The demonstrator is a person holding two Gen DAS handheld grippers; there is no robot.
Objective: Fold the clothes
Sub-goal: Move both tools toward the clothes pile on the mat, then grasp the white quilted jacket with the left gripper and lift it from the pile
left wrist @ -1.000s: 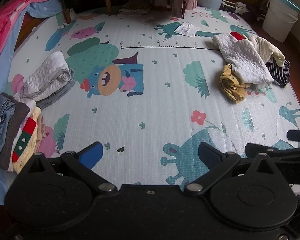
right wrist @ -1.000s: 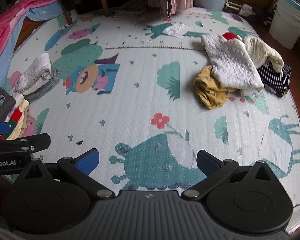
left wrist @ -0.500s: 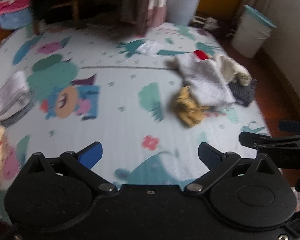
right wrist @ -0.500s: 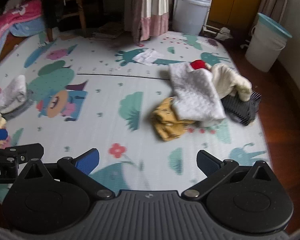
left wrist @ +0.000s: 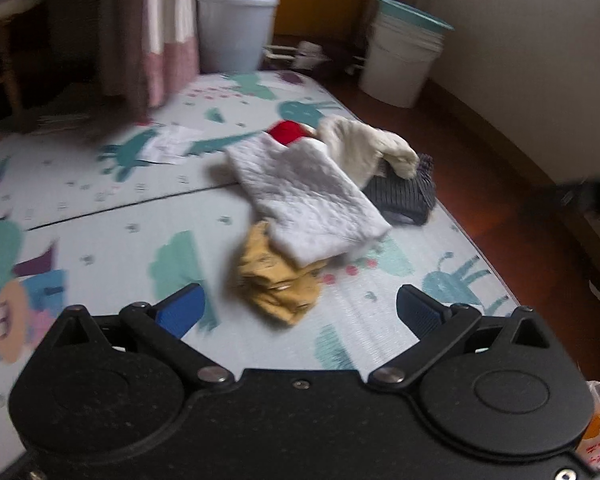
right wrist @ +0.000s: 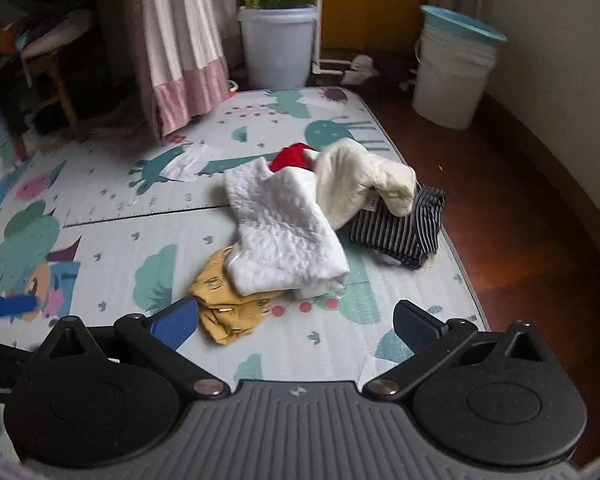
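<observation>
A heap of unfolded clothes lies on the cartoon play mat (left wrist: 112,232) (right wrist: 112,240). A white quilted garment (left wrist: 308,196) (right wrist: 284,232) lies on top of a crumpled yellow one (left wrist: 276,284) (right wrist: 224,304). Behind them are a cream garment (left wrist: 364,152) (right wrist: 360,180), a red piece (left wrist: 286,132) (right wrist: 290,158) and a dark striped garment (left wrist: 404,196) (right wrist: 400,228). My left gripper (left wrist: 300,312) is open, with the yellow garment just ahead between its fingers. My right gripper (right wrist: 296,322) is open too, a little short of the heap. Neither holds anything.
A white plant pot (right wrist: 278,46) and a white bucket with a teal rim (right wrist: 452,72) stand beyond the mat. A curtain (right wrist: 180,40) hangs at the back left, with a paper sheet (right wrist: 190,162) on the mat near it. Wooden floor (right wrist: 512,220) borders the mat's right edge.
Both grippers have swung right and forward toward the unfolded heap, which now looks larger and centred. The folded stack at the left has left both views. Both stay open.
</observation>
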